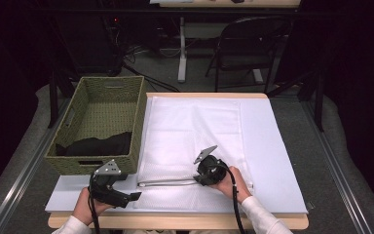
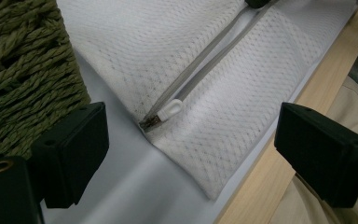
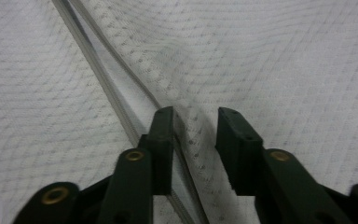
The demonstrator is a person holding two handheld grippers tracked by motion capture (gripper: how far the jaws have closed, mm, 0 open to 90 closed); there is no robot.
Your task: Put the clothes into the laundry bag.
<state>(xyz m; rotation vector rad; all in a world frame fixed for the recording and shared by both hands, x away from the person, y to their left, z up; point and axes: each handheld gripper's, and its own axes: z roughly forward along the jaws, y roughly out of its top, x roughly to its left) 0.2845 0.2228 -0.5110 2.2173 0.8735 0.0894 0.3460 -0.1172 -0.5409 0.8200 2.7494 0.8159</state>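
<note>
Mesh laundry bag lying flat on the surface beside a woven basket. Left hand-held gripper, jaws wide and holding nothing, faces the zipper pull. Right hand-held gripper, jaws partly apart, presses mesh beside the open zipper.

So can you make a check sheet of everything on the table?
Surface: table with a white sheet over it.
Job's things: white mesh bag lying flat, zipper unzipped, pull at the end near the basket.
Clutter: green basket at the left edge, dark cloth inside.
Grippers: left gripper open above the pull, not touching; right gripper partly open at the zipper edge, mesh between the jaws.
Cables: black cable from the right gripper.
Surroundings: folding chair and table legs behind.
</note>
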